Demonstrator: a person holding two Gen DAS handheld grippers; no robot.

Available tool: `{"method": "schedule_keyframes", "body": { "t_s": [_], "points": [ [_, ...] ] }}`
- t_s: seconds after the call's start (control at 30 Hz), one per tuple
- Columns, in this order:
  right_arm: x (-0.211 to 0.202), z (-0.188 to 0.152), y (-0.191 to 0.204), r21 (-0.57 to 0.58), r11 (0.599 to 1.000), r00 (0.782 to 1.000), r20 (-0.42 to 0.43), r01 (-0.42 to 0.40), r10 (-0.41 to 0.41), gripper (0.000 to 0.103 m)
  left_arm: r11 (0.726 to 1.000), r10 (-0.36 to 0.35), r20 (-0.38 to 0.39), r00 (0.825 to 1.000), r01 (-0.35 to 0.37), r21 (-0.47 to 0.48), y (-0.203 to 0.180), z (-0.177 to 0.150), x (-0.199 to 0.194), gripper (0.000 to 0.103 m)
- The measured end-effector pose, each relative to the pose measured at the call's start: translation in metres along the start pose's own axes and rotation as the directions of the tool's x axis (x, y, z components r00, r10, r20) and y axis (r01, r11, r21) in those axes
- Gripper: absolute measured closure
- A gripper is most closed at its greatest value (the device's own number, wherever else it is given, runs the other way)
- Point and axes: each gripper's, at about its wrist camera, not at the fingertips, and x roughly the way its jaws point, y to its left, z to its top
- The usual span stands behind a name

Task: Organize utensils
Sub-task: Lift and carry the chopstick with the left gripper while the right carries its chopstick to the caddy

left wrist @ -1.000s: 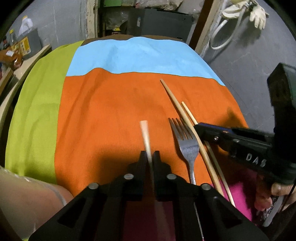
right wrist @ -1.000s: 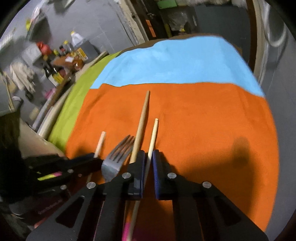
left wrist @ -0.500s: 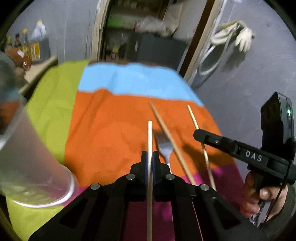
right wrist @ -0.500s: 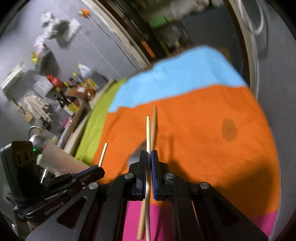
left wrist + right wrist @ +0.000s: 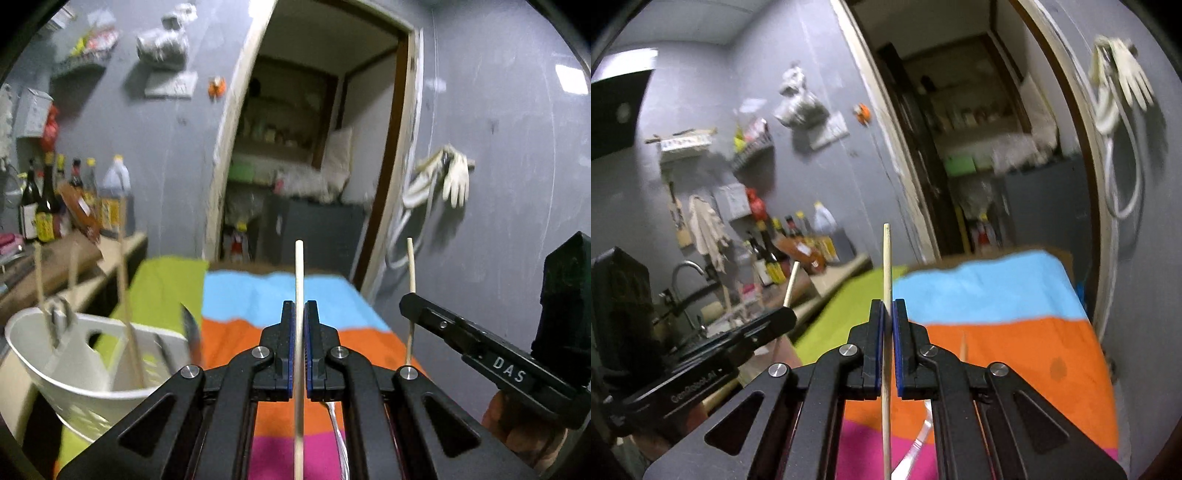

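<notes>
Chopsticks are up off the cloth right now, one in each tool. Left gripper [image 5: 299, 347] has its blue pads squeezed tight on a pale chopstick [image 5: 299, 280] that runs straight ahead between the fingers and pokes out well past the tips. Right gripper [image 5: 888, 347] is pinched the same way on the other chopstick [image 5: 886, 266], which also sticks out past its tips, leaning slightly. Off to the left gripper's left sits a white utensil holder [image 5: 74, 354] with a few sticks and what looks like a blurry knife standing in it. Below both grippers is the striped tablecloth [image 5: 997, 295], where another chopstick's tip [image 5: 964, 347] shows just right of the right gripper's fingers.
</notes>
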Motion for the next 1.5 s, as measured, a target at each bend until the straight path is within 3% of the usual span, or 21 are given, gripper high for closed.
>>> {"method": "schedule_keyframes", "body": {
  "t_s": [0.2,0.37,0.7,0.87,1.07,1.4,1.5],
  "points": [
    [-0.001,0.022,0.037,-0.041,0.997,0.994,0.087,-0.063,0.067,0.1,0.999,0.043,0.129,0.991,-0.043,-0.008,0.025,0.028,-0.029,0.101],
    [0.006,0.036,0.065,-0.061,0.992,0.982,0.147,-0.113,0.121,0.1,0.996,0.09,0.215,0.972,-0.088,-0.02,0.056,0.047,-0.047,0.101],
    [0.037,0.046,0.119,-0.088,0.969,0.951,0.191,-0.23,0.243,0.1,0.974,0.21,0.293,0.933,-0.174,-0.143,0.136,0.063,-0.077,0.101],
    [0.048,0.04,0.135,-0.129,0.969,0.944,0.23,-0.21,0.235,0.1,0.955,0.261,0.341,0.903,-0.19,-0.227,0.173,0.061,-0.081,0.101],
    [0.071,0.029,0.146,-0.164,0.972,0.95,0.237,-0.168,0.204,0.1,0.93,0.328,0.342,0.88,-0.236,-0.283,0.205,0.054,-0.074,0.101],
    [0.096,0.005,0.138,-0.164,0.978,0.96,0.224,-0.13,0.165,0.1,0.926,0.345,0.353,0.87,-0.254,-0.279,0.214,0.041,-0.063,0.101],
    [0.1,-0.004,0.133,-0.156,0.978,0.959,0.224,-0.142,0.175,0.1,0.927,0.334,0.351,0.875,-0.237,-0.29,0.214,0.034,-0.059,0.101]
  ]
}}
